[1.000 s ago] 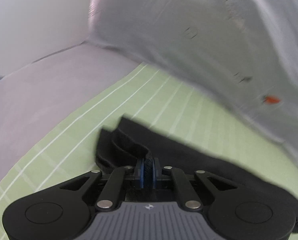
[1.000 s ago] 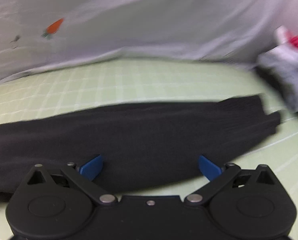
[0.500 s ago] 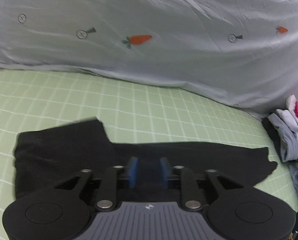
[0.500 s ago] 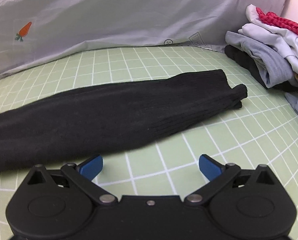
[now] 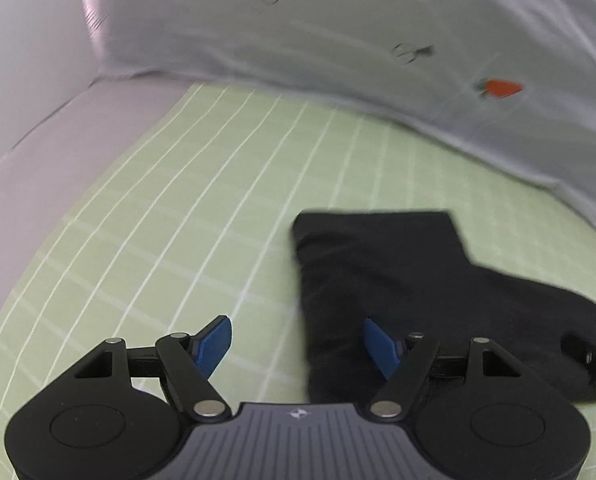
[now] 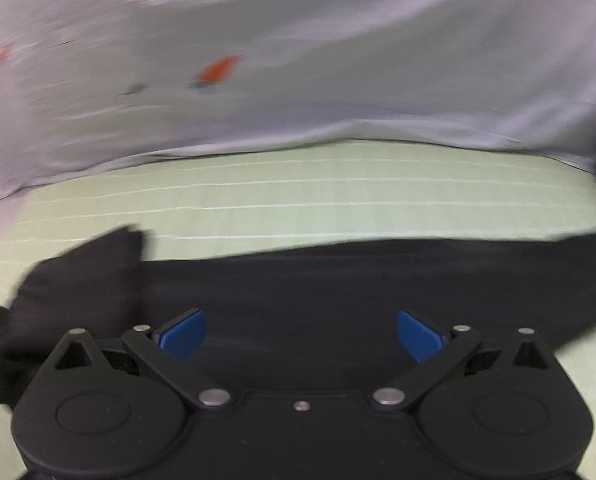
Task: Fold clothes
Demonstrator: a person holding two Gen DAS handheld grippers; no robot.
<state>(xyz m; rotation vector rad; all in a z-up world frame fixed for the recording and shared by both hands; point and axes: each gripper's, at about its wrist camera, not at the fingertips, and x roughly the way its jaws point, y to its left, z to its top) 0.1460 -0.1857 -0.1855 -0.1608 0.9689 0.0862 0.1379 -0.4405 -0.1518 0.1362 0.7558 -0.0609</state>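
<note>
green grid mat (image 5: pixel 178 208) — black garment (image 5: pixel 418 280) under opening left gripper (image 5: pixel 298 344), nothing clamped.

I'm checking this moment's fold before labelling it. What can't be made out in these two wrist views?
- Black garment: right wrist view, motion blur hides its weave and type; the right gripper body covers its near edge.
- Same garment, left wrist view: right end cut off by the frame edge and the left gripper, jaws opening.
- Grey carrot-print sheet: small marks smeared by blur.

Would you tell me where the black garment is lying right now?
The black garment lies flat on the green checked mat, stretched across the right wrist view, below the grey carrot-print sheet.
</note>
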